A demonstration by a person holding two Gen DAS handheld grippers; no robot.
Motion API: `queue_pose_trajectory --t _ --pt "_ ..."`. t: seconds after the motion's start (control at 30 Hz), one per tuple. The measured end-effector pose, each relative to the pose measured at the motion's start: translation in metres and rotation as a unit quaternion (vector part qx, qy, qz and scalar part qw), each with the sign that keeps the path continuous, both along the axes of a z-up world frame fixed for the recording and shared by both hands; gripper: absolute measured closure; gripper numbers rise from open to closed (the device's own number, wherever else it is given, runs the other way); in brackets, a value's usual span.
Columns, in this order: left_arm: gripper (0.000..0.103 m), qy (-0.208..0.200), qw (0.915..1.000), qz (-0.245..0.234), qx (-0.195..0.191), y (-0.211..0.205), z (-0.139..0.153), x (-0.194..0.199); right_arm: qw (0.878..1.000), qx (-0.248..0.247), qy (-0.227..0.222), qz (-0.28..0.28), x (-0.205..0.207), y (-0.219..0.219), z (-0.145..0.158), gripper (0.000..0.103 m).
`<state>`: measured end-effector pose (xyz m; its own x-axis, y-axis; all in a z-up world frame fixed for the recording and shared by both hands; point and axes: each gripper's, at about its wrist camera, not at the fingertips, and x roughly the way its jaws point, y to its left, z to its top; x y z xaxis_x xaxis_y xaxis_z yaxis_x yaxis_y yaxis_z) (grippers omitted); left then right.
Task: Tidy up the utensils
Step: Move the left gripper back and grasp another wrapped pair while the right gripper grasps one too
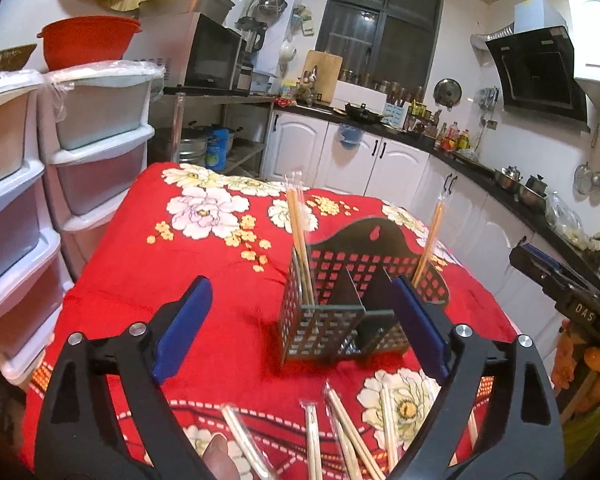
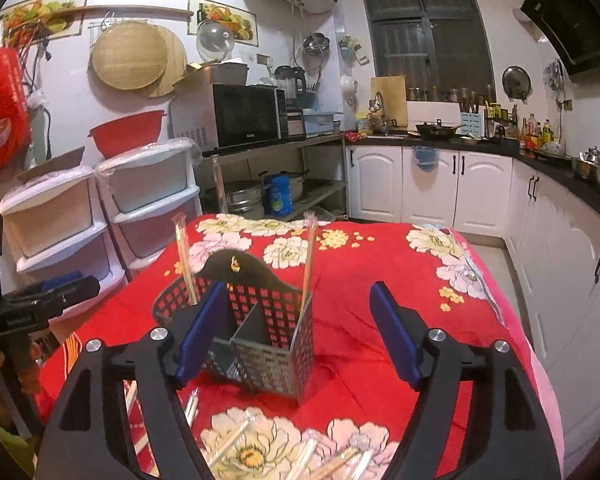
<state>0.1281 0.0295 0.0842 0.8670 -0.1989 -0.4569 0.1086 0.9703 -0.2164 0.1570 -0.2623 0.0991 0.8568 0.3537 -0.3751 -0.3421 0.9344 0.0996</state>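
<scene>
Letters "DAS" mark right tool [image 1: 540, 264] body.

Loose wrapped chopsticks [image 1: 352, 436] blurred, cut off by the bottom edge.

I work in a home kitchen: black microwave [image 2: 246, 114] ahead-left, white cabinets [image 2: 428, 184] ahead, black range hood [image 1: 540, 68] right.

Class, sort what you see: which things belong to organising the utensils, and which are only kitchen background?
Job: black utensil holder; wrapped chopsticks standing in it; loose wrapped chopsticks on the cloth.

Background: microwave; red basin; plastic drawers; wok.
</scene>
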Motion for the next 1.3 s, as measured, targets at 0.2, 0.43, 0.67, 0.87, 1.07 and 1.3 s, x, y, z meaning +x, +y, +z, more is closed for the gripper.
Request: queue_pose_trajectory --t 0.2,0.43,0.67,0.87,1.07,1.3 --pt "0.015 0.011 0.9999 0.001 -0.009 0.006 -0.012 -0.011 1.0 -0.01 0.016 0.005 -0.017 -0.001 -0.019 0.029" --pt "0.015 0.029 0.9995 0.005 -0.015 0.01 -0.028 -0.02 0.999 -0.009 0.039 0.014 -0.032 -0.002 -0.038 0.029" --pt "0.015 0.058 0.9981 0.006 -0.018 0.013 -0.049 -0.026 0.998 -0.011 0.061 0.022 -0.044 -0.001 -0.055 0.029" --pt "0.015 0.079 0.9967 0.005 -0.018 0.014 -0.064 -0.03 0.996 -0.014 0.087 0.024 -0.048 0.0 -0.071 0.029" --pt "0.015 0.109 0.9937 0.009 -0.024 0.02 -0.085 -0.032 0.993 -0.018 0.115 0.023 -0.052 -0.001 -0.089 0.029" --pt "0.015 0.142 0.9893 0.005 -0.034 0.024 -0.106 -0.032 0.988 -0.016 0.152 0.025 -0.05 -0.002 -0.107 0.029"
